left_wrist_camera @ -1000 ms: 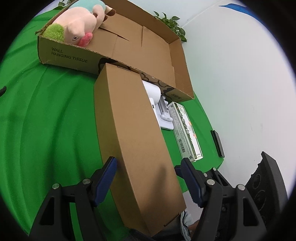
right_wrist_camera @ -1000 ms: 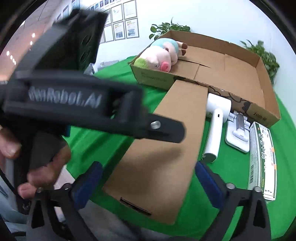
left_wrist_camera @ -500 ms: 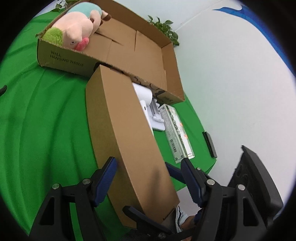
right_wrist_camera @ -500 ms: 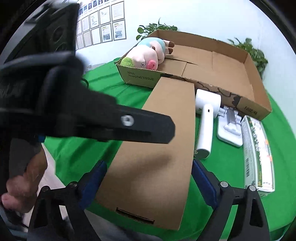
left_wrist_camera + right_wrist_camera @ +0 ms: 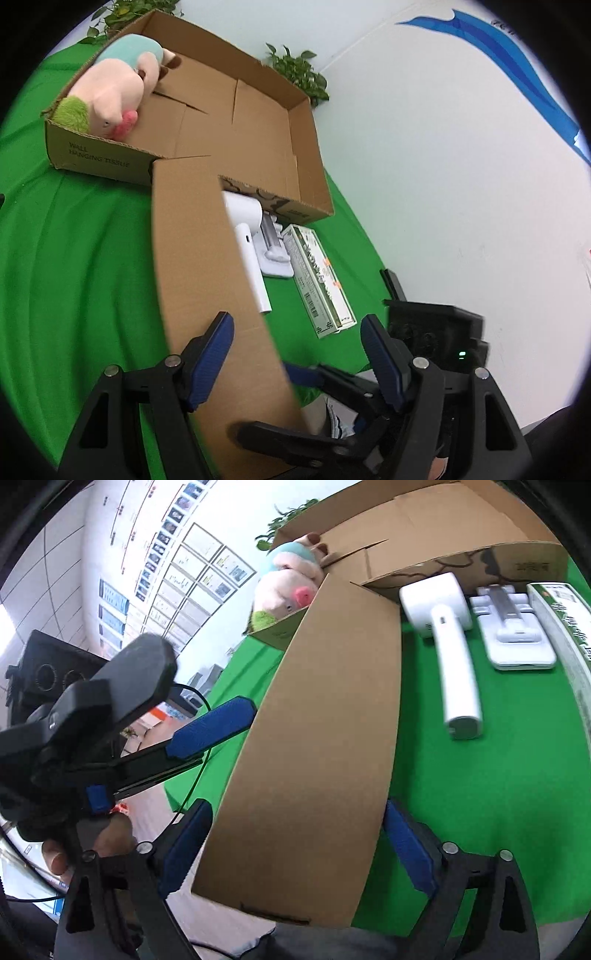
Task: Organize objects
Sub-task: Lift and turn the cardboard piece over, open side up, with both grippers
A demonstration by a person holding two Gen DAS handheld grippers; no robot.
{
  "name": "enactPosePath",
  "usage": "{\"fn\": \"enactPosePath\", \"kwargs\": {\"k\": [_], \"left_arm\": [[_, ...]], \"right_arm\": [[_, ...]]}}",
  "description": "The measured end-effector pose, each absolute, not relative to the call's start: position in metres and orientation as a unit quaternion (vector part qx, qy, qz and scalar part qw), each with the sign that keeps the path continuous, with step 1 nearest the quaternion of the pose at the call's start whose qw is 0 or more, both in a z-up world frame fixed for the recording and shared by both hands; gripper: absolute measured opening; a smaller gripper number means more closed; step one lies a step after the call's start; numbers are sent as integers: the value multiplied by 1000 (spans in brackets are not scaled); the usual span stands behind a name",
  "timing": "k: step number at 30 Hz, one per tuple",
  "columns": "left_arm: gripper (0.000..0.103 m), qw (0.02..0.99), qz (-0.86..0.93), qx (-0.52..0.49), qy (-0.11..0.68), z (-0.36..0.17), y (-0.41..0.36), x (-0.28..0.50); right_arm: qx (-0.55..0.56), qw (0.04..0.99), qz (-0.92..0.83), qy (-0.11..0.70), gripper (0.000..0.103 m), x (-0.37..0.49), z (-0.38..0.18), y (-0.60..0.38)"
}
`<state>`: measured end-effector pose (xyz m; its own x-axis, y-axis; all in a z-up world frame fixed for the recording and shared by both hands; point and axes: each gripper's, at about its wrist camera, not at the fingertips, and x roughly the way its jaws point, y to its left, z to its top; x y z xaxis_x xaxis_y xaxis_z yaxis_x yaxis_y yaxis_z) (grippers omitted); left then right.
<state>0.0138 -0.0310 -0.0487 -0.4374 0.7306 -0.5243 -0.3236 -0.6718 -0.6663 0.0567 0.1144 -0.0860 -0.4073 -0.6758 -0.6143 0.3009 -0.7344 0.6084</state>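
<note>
Item: long flat carton (image 5: pixel 317 746), plain brown card, closed, a small slot in its near end; near end overhanging the table's front edge, far end reaching the tray's front wall. Right gripper (image 5: pixel 295 845): jaws at full spread, having just dipped narrower and reopened, the carton's near end now between them, pads not visibly pressing; a second ago this gripper was level, now it is rolled over. Left gripper (image 5: pixel 295 362): part open, unchanged, only its left finger over the carton, gripping nothing. Reading: a two-sided lift is being lined up, not yet taken. Beside the carton: white handheld device (image 5: pixel 450 664), white bracket (image 5: pixel 513 627), green-and-white box (image 5: pixel 317 273). Beyond: open cardboard tray (image 5: pixel 310 155), plush pig (image 5: pixel 110 96) in its far-left corner.
</note>
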Motion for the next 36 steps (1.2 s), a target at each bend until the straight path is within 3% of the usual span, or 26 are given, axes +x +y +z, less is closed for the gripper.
{"fn": "enactPosePath", "kwargs": {"k": [14,16,18,21,31,35,36], "left_arm": [[70,281,810,-447,-255,-68,-31,-7],[59,311,794,-451,-262,-71,-23,-7],[54,315,795,-445,-266,-72,-23,-6],[35,296,801,-445,-268,-74,-31,-6],[35,277,828,-432,-227,-44,-31,12],[35,250,833,-449,-204,-52,-28,8],[37,248,835,-446,-208,-52,-29,8]], "right_arm": [[398,252,-882,11,103,68,-47,109],[404,254,-878,32,100,71,-54,99],[404,246,-880,40,95,75,-56,93],[403,245,-881,36,83,72,-58,92],[433,336,-829,-108,78,56,-64,101],[429,313,-840,-113,83,55,-68,108],[420,301,-849,-113,92,57,-66,112]]}}
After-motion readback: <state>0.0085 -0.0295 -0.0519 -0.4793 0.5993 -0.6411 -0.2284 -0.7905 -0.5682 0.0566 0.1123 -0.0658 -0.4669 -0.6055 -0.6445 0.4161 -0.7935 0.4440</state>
